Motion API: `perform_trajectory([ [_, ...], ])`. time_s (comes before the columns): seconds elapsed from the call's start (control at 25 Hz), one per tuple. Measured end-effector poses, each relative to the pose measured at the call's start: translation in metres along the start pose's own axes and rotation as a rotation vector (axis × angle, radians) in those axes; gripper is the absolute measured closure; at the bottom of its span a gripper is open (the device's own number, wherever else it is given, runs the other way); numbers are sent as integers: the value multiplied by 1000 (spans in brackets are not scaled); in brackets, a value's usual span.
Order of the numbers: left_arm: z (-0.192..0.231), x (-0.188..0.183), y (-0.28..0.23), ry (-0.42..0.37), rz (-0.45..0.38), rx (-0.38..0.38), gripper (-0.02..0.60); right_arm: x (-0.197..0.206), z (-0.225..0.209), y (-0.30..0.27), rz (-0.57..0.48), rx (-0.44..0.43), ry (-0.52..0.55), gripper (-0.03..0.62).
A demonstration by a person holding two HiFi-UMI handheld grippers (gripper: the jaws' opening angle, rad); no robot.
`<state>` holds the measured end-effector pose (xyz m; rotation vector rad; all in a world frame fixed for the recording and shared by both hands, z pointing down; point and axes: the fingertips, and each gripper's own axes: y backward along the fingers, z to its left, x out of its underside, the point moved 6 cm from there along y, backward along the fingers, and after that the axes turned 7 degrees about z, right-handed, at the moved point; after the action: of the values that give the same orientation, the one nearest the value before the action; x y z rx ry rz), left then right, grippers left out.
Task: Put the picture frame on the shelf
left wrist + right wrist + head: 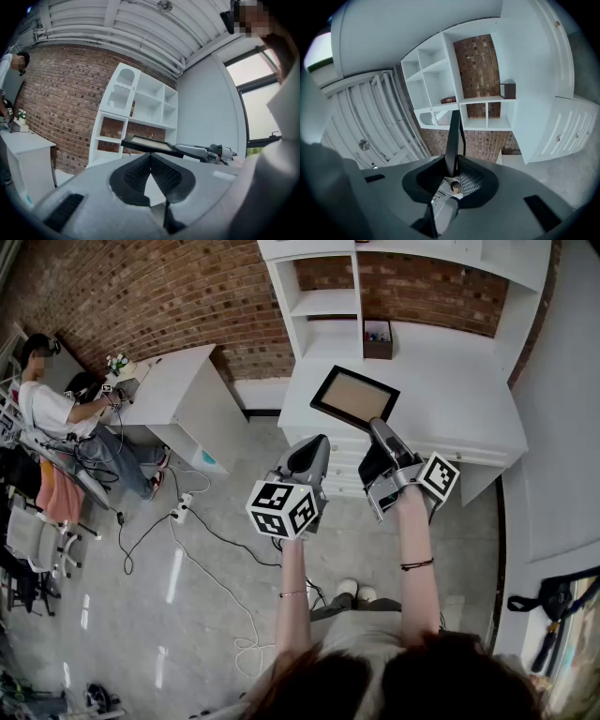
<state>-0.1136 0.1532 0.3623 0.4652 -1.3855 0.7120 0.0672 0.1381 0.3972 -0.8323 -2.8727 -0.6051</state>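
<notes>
Right claw clamped on the near edge of the picture frame, held out over the white tabletop below the shelf. Left claw pressed together, empty. The frame is probably light and stiff, with a fragile face, so a grip on its dark border suits it.

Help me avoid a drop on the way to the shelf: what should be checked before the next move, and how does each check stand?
1. Right gripper shut on the black-rimmed, tan-faced picture frame: ok.
2. Grip firm enough: cannot tell; it holds only one edge, and most of the frame sticks out beyond it.
3. Left gripper shut, empty, apart from the frame: ok.
4. Empty compartment in the white shelf unit: ok, several look bare.
5. Small dark box on the white counter clear of the frame: ok.
</notes>
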Motion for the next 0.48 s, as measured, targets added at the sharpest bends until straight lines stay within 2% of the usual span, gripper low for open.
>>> perform_trajectory([
  [0.48,-11,10,5,15,1,-26,571,4,2,11,25,17,9,519],
])
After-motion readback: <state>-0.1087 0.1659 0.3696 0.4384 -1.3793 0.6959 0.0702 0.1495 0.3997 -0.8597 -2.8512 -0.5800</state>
